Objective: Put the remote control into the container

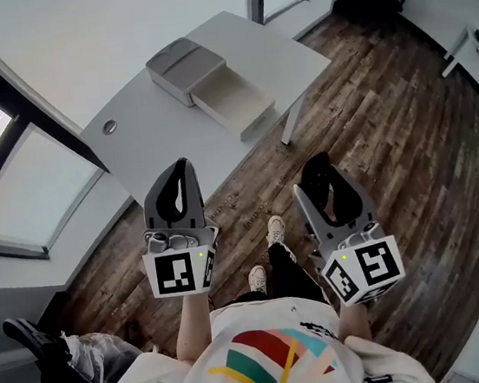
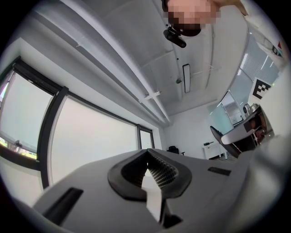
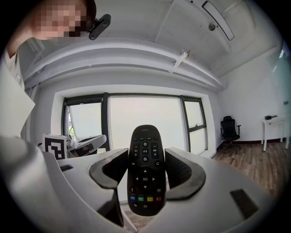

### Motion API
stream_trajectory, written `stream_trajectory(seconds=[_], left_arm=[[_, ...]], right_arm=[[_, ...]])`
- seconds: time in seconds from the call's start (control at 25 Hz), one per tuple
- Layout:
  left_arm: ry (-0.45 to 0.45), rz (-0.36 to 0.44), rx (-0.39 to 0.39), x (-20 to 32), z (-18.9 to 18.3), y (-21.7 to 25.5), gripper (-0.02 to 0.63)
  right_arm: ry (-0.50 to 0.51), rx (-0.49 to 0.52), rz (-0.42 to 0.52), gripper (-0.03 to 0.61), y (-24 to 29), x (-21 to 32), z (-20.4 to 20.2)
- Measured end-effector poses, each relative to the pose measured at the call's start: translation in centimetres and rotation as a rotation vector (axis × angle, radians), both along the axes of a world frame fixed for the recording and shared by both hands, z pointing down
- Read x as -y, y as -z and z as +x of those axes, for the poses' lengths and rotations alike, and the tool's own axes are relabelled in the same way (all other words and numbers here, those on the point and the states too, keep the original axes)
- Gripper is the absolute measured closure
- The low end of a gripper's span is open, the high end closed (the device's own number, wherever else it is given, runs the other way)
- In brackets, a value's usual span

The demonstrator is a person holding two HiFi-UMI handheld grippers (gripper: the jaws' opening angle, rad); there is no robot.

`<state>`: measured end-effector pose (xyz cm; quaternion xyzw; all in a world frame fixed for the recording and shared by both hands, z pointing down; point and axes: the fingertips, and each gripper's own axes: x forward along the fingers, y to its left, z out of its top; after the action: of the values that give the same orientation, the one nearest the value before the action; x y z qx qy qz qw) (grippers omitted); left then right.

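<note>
L tool (image 2: 148, 157) is being held clenched, pads together w/ nothing btwn them, and is being pointed up toward the ceiling. No backup is being offered by it should the remote slip.

Mid-frame in the head view, the container (image 1: 177, 63) is being borne by the white counter (image 1: 113, 98). Its drawer (image 1: 254, 123) is pulled open toward the near edge, well apart from both tools. A long carry is being judged necessary, so a jolt en route could be loosening the grip. W/ the drawer so near the counter edge, an overshoot could be sending the remote off it.

R tool (image 3: 146, 154) is being clamped on the remote (image 3: 145, 170), pads pressing its two long sides approx. mid-length. Smooth plastic is being pinched over a narrow band only, both ends sticking out past the jaws. Pivoting or sliding out is being risked once the tool is tipped down, then a drop onto the wood floor (image 1: 386, 106).

Remote is being held upright btwn the R jaws, buttons facing the camera, far from the container.
</note>
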<state>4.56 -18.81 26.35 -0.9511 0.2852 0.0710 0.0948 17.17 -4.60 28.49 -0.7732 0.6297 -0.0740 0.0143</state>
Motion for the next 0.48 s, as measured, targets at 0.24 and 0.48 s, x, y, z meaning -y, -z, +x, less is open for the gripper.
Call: stream_trajectory(seconds=[0.24,0.48], left_arm=[[0.023,0.023,0.008,3.0,3.3,-0.2,0.606],[0.091,0.052,0.014,9.1,8.3,0.7,0.606]], right_arm=[[0.06,0.002,0.025,0.325,-0.5,4.8,3.2],[0.151,-0.012,0.062,0.325,0.5,12.7,8.6]])
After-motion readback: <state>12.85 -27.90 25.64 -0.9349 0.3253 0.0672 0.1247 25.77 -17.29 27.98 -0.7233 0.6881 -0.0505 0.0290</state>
